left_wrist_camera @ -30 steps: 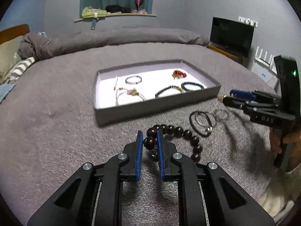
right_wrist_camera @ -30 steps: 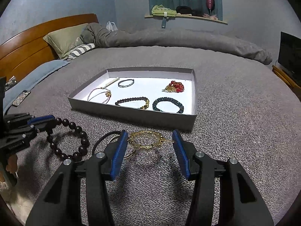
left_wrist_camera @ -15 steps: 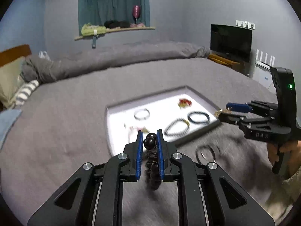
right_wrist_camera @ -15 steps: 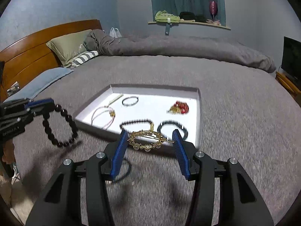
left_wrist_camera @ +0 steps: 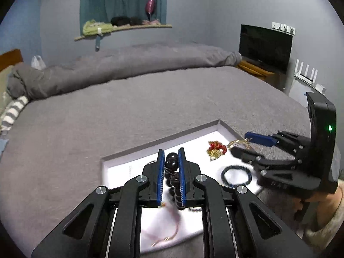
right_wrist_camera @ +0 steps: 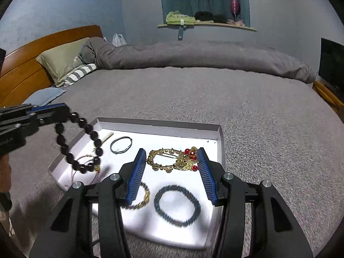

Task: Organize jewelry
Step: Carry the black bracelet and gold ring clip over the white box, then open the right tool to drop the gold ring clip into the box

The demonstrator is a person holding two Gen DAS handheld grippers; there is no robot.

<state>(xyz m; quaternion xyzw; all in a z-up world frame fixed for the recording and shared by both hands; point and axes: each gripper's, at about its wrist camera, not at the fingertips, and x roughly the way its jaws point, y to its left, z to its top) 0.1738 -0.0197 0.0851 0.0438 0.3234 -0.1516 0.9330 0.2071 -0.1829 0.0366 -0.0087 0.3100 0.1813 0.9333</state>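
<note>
My left gripper (left_wrist_camera: 171,153) is shut on a dark wooden bead bracelet (left_wrist_camera: 172,167) and holds it above the white tray (left_wrist_camera: 120,157); the bracelet hangs in a loop over the tray's left part in the right wrist view (right_wrist_camera: 86,146). My right gripper (right_wrist_camera: 172,157) is shut on a gold hoop hairpin (right_wrist_camera: 165,160) and holds it above the tray (right_wrist_camera: 221,142). In the tray lie a red and gold ornament (left_wrist_camera: 216,149), a dark blue bead bracelet (right_wrist_camera: 177,208), a gold and dark bracelet (right_wrist_camera: 143,195), a thin dark ring (right_wrist_camera: 121,145) and a pink cord bracelet (left_wrist_camera: 165,223).
The tray rests on a grey bedspread (right_wrist_camera: 268,133). A rolled grey duvet (right_wrist_camera: 193,56) lies across the far side, pillows (right_wrist_camera: 62,62) and a wooden headboard (right_wrist_camera: 25,64) at the left. A television (left_wrist_camera: 265,47) stands on a low stand at the right.
Both grippers have lifted their pieces off the bedspread and moved forward over the tray. The dark bracelet now hangs free from my left gripper. The black cord loops are out of view.
</note>
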